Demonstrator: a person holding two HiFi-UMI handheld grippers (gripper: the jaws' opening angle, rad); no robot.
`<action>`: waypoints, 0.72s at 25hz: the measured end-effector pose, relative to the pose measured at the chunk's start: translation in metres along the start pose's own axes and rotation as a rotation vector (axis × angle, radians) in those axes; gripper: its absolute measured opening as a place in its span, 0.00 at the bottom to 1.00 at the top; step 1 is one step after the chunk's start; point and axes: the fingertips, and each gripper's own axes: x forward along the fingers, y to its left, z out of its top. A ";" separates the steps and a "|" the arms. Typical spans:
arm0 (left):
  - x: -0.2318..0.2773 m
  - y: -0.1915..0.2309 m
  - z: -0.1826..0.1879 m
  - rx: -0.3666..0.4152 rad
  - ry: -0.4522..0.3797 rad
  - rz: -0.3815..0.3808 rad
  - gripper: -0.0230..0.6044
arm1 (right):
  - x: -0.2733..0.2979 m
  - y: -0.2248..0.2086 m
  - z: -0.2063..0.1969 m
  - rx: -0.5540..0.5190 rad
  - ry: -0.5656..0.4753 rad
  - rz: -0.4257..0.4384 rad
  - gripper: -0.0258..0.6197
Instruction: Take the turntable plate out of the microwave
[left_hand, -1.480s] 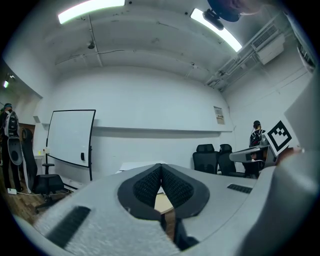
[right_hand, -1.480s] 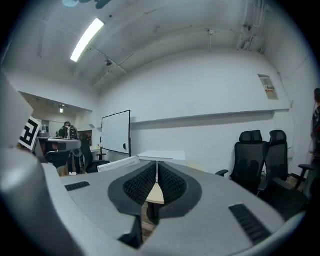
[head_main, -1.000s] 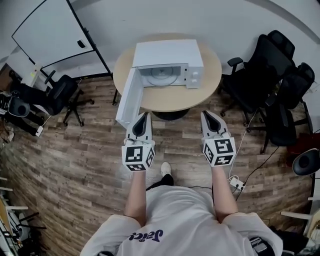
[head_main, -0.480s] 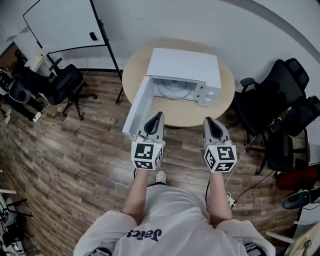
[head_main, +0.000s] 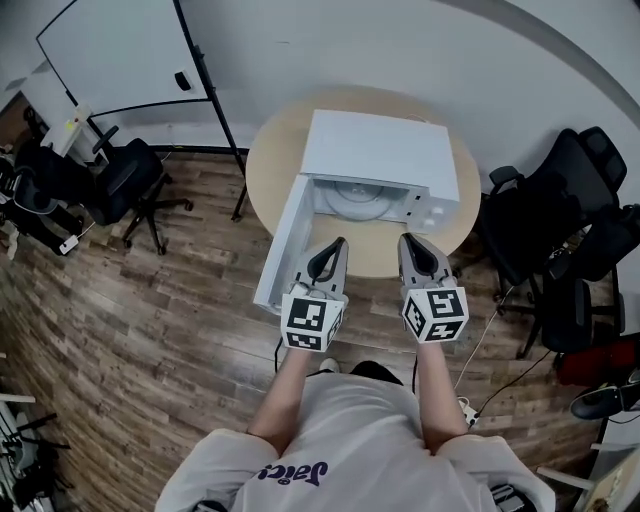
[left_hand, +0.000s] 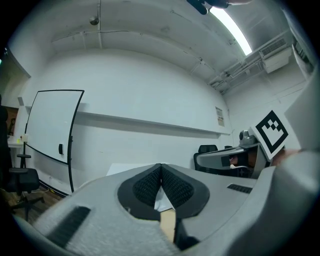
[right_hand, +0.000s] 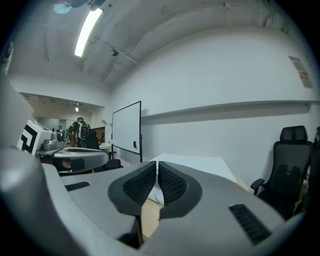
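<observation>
A white microwave (head_main: 381, 150) stands on a round wooden table (head_main: 268, 148), its door (head_main: 281, 244) swung open toward me on the left. Inside lies the round glass turntable plate (head_main: 357, 197). My left gripper (head_main: 335, 244) is shut and empty, its tip at the table's near edge beside the open door. My right gripper (head_main: 405, 242) is shut and empty too, its tip over the table's front edge below the control panel (head_main: 428, 208). In the left gripper view the shut left gripper (left_hand: 160, 167) hides most of the microwave; the right gripper (right_hand: 156, 165) points at the microwave's white top (right_hand: 195, 164).
Black office chairs (head_main: 556, 228) crowd the right side and another chair (head_main: 125, 177) stands at the left. A whiteboard on a stand (head_main: 125, 52) leans by the back wall. Cables and a power strip (head_main: 465, 403) lie on the wooden floor near my right foot.
I have walked closer to the table; both shut grippers moved forward from over the floor to the table's front edge, and the microwave now sits nearer in view.
</observation>
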 end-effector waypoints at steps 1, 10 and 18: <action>0.006 0.002 -0.004 -0.010 0.005 -0.003 0.06 | 0.007 0.002 -0.003 0.004 0.006 0.006 0.08; 0.059 0.015 -0.062 -0.076 0.107 -0.007 0.06 | 0.064 -0.006 -0.065 0.038 0.130 0.065 0.08; 0.113 0.046 -0.121 -0.171 0.212 0.055 0.06 | 0.125 -0.024 -0.091 0.087 0.191 0.110 0.08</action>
